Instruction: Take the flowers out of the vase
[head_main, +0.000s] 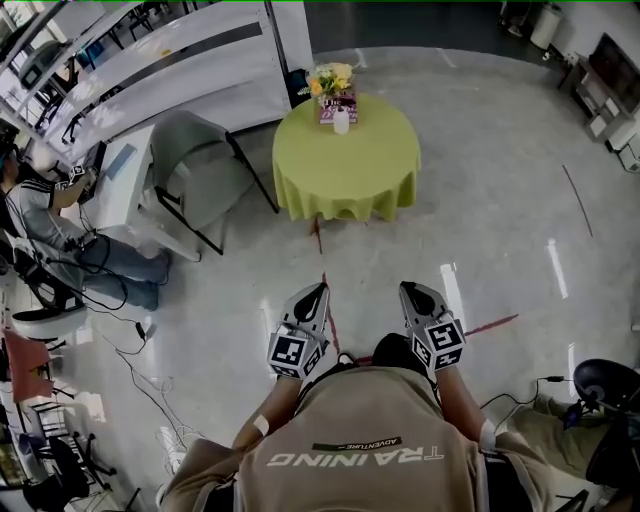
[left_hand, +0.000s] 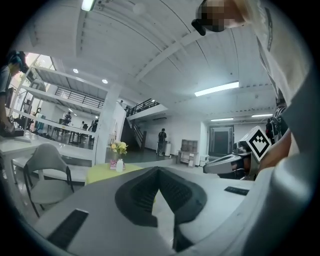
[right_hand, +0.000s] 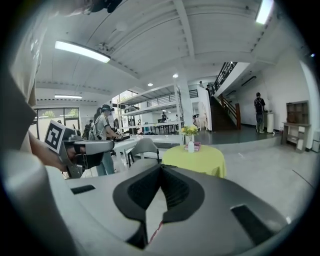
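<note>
1. The pale, glossy floor (head_main: 500, 200) fills most of the head view. A wide bare stretch of it lies between the person's grippers at the bottom centre and the round table at the top centre. It is also bare on the right of the frame.
2. A long white counter (head_main: 170, 60) runs diagonally across the upper left. Its near end stops just left of the table.
3. The round table (head_main: 345, 175) wears a green cloth that hangs down all round its edge, with bare floor in front of it and to its right.
4. A grey chair (head_main: 195, 165) stands just left of the table. Its black leg frame is close to the cloth's hem, and I can't tell whether they touch.
5. A seated person (head_main: 60, 230) is at the left edge, well apart from the table. Loose cables (head_main: 140, 380) trail over the floor at the lower left.
6. The left gripper (head_main: 314, 295) and the right gripper (head_main: 408, 292) sit side by side at the bottom centre, both pointing toward the table and well short of it. Each gripper's own view shows its jaws closed together with nothing between them.
7. The yellow flowers (head_main: 331, 78) stand at the table's far edge, top centre of the frame.
8. A small white vase (head_main: 341, 121) stands upright just in front of them.
</note>
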